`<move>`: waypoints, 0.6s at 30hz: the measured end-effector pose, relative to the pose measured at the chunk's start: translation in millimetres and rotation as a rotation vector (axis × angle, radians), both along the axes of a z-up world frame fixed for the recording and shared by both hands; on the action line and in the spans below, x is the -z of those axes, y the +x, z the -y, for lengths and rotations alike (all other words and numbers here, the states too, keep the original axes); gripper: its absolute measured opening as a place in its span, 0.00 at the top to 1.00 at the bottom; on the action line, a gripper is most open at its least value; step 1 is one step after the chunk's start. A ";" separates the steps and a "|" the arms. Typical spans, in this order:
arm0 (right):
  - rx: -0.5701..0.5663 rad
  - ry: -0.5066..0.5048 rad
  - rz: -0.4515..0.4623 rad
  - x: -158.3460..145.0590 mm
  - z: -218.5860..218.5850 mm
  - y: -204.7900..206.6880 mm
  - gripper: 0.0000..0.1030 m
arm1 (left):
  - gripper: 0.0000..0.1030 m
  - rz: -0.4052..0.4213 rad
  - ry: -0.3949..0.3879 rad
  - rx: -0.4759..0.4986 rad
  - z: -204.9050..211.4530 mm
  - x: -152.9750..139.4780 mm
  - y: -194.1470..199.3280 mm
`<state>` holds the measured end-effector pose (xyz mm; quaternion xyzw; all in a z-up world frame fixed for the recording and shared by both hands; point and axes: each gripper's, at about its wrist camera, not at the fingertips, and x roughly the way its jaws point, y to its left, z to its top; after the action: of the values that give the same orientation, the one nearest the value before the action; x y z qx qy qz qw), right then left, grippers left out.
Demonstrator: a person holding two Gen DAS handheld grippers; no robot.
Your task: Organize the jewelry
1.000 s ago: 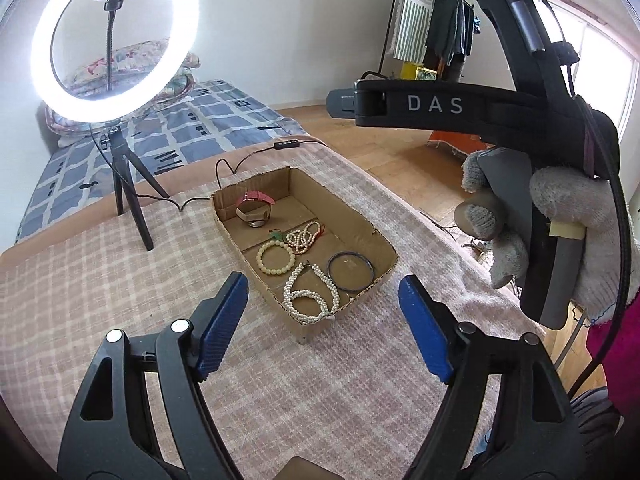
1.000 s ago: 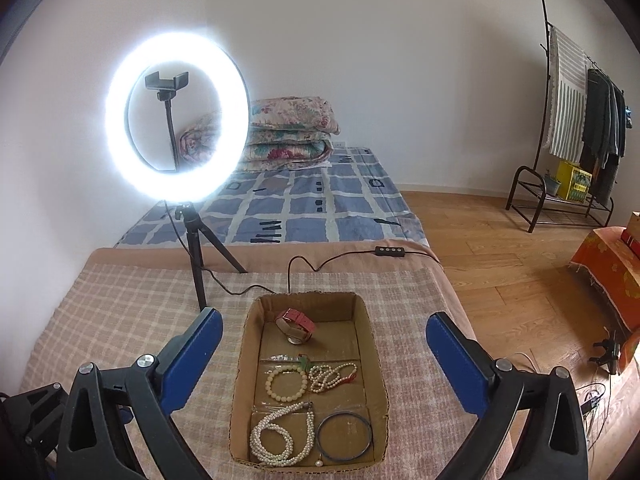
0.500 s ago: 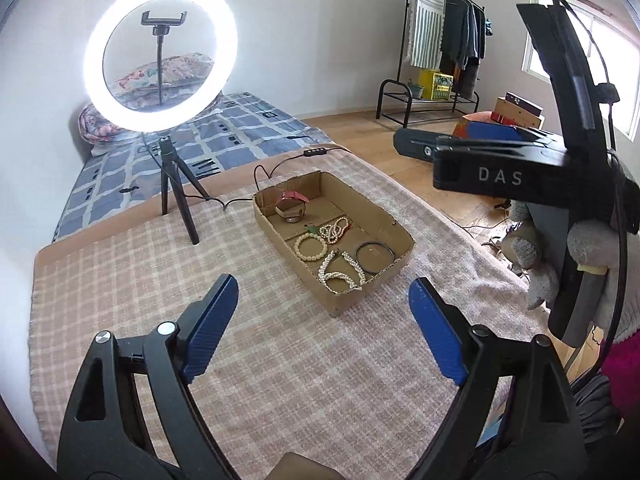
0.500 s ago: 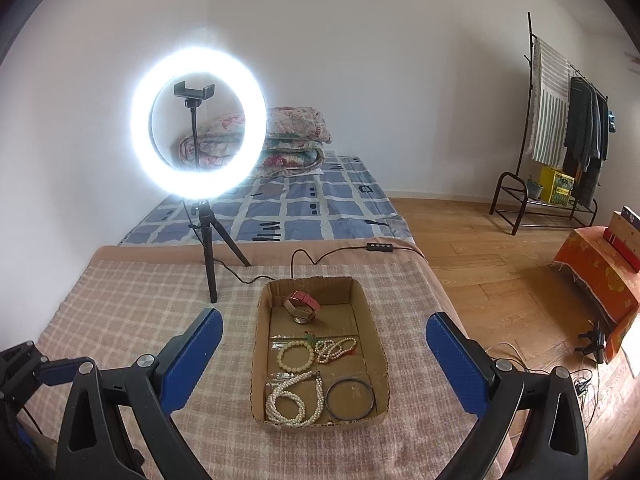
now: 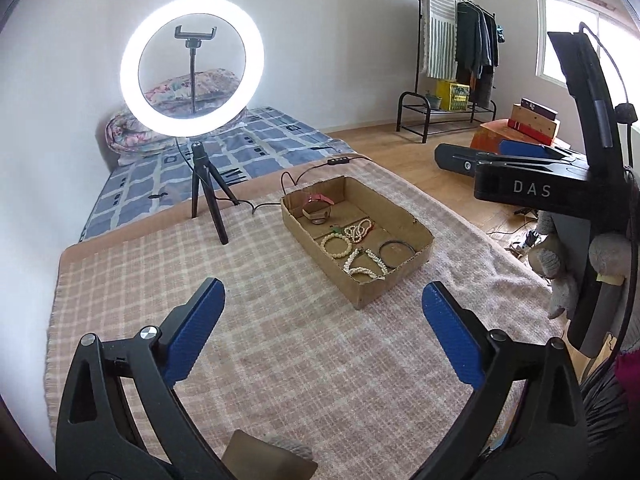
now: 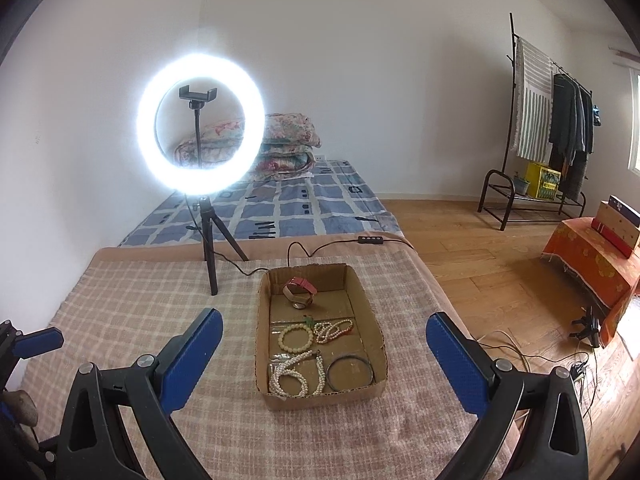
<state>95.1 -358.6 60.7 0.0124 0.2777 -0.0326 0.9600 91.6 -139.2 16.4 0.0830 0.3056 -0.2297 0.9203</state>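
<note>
Compared with a second earlier, both grippers are seen further back from the shallow brown cardboard tray on the checked pink worktop cloth. The left gripper jaws have just been opening and stand wide apart, nothing between them; the right gripper jaws are likewise spread and empty. The jewelry lies sorted in the tray's compartments, so the task is judged finished or nearly so. The small green and red bits beside the pearl strand cannot be made out.
</note>
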 end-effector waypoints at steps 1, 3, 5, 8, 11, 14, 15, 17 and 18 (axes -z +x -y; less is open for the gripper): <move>0.003 0.005 0.004 1.2 1.2 -0.5 0.00 | 0.02 0.004 0.002 -0.003 -0.3 -0.1 0.6; 0.006 0.012 0.012 4.3 0.8 -0.9 0.00 | 0.02 0.023 0.010 -0.022 -1.8 0.4 1.4; 0.010 0.012 0.016 7.6 -0.1 0.0 0.00 | 0.00 0.043 0.011 -0.038 -4.0 0.9 1.5; 0.004 0.007 0.021 12.8 -3.4 1.8 0.00 | 0.00 0.055 0.031 -0.071 -6.3 3.5 4.8; 0.000 -0.004 0.020 17.8 -7.3 3.2 0.00 | 0.00 0.043 0.053 -0.083 -8.3 8.4 8.8; 0.000 -0.009 0.012 22.2 -10.8 3.9 0.00 | 0.00 0.023 0.046 -0.081 -12.6 11.6 9.9; -0.002 -0.008 0.012 23.2 -12.1 4.0 0.00 | 0.00 0.020 0.048 -0.084 -13.9 12.1 10.2; -0.006 -0.010 0.008 24.9 -14.7 4.9 0.00 | 0.00 0.021 0.052 -0.089 -16.2 12.4 10.1; -0.007 -0.013 0.006 25.6 -16.2 5.5 0.00 | 0.00 0.021 0.052 -0.091 -17.3 12.6 10.1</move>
<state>100.6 -342.4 35.1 0.0055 0.2744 -0.0307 0.9611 101.7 -122.0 3.9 0.0956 0.3053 -0.1787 0.9304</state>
